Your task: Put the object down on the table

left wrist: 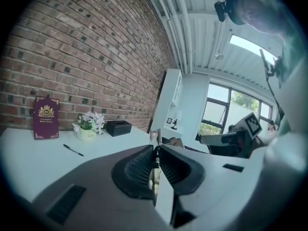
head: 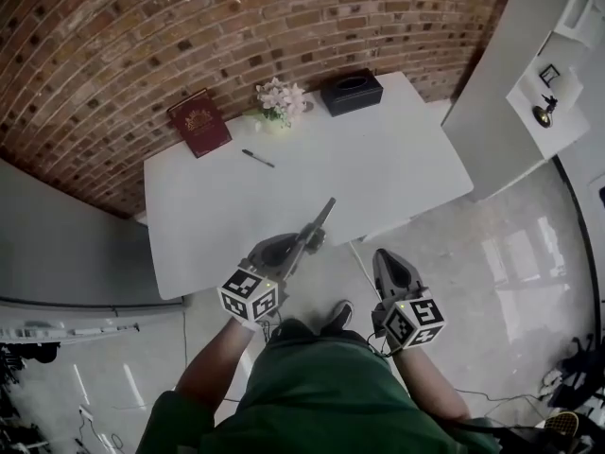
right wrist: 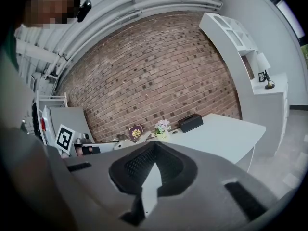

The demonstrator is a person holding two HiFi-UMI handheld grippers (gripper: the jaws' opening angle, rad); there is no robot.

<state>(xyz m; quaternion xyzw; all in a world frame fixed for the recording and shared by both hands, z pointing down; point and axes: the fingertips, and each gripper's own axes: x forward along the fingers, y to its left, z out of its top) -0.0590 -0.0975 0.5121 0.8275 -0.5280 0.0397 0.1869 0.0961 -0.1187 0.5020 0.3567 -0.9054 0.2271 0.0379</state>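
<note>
A long thin grey tool (head: 319,221) sticks out of my left gripper (head: 302,243), which is shut on its near end. The tool's far end hangs over the front edge of the white table (head: 378,173), above its surface. In the left gripper view the tool (left wrist: 155,135) shows as a thin strip pinched between the ribbed pads (left wrist: 139,170) and pokes out past the left gripper (left wrist: 156,150). My right gripper (head: 382,255) is held off the table's front edge, over the floor, shut with nothing in it. The right gripper (right wrist: 153,146) shows its jaws pressed together.
At the table's back stand a dark red book (head: 199,121), a small flower pot (head: 278,101) and a black tissue box (head: 351,92). A black pen (head: 257,158) lies in front of the flowers. A white shelf unit (head: 553,83) stands to the right, a brick wall behind.
</note>
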